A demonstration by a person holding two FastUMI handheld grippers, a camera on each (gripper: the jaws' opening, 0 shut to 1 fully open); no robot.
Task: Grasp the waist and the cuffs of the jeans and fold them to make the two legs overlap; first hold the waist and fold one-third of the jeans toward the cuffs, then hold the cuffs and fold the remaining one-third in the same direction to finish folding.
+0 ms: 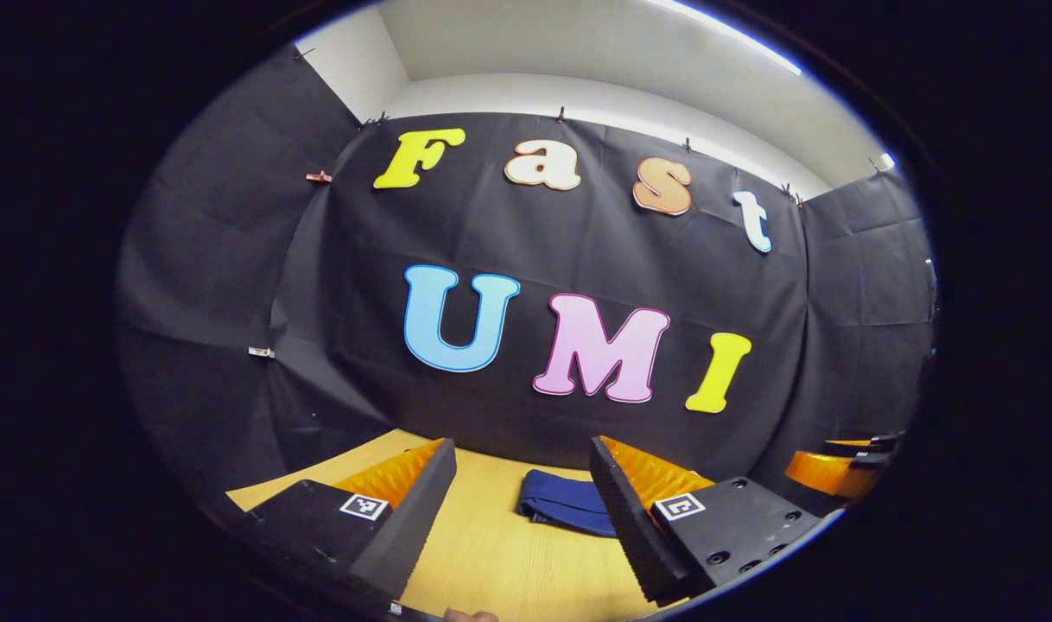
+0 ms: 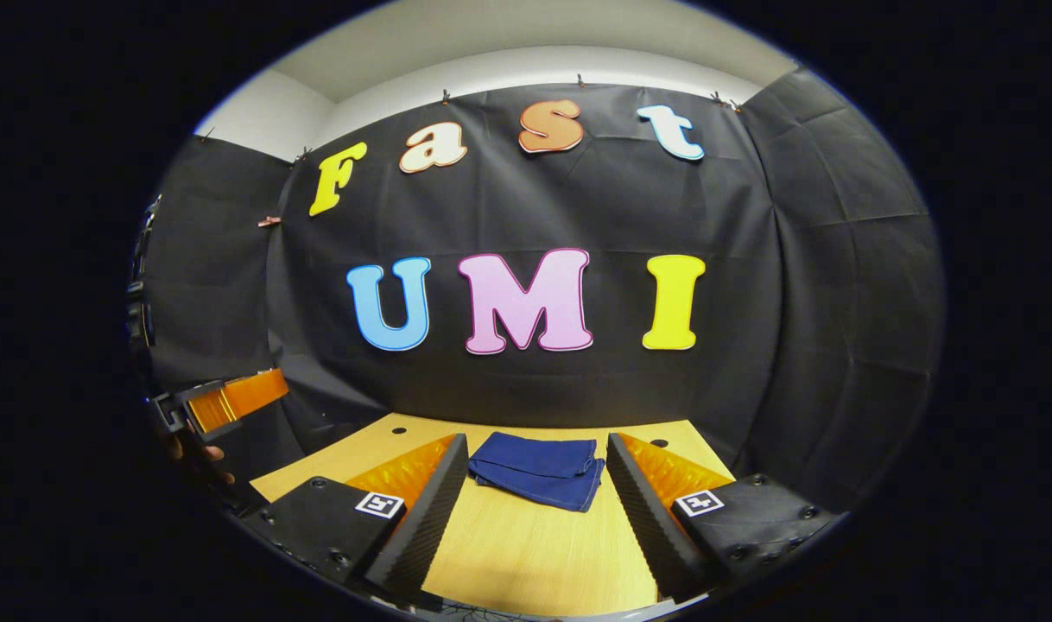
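The dark blue jeans lie folded in a compact stack toward the far side of the wooden table. In the left gripper view the jeans sit ahead and partly behind the right finger. My left gripper is open, held above the table short of the jeans, nothing between its fingers. My right gripper is open too, raised over the table with the jeans seen through the gap beyond its tips. Each view catches the other gripper at its edge: the right gripper and the left gripper.
Black cloth walls close the booth behind and beside the table. A hand holds the left gripper at the left edge of the right gripper view. Bare tabletop lies between the grippers and the jeans.
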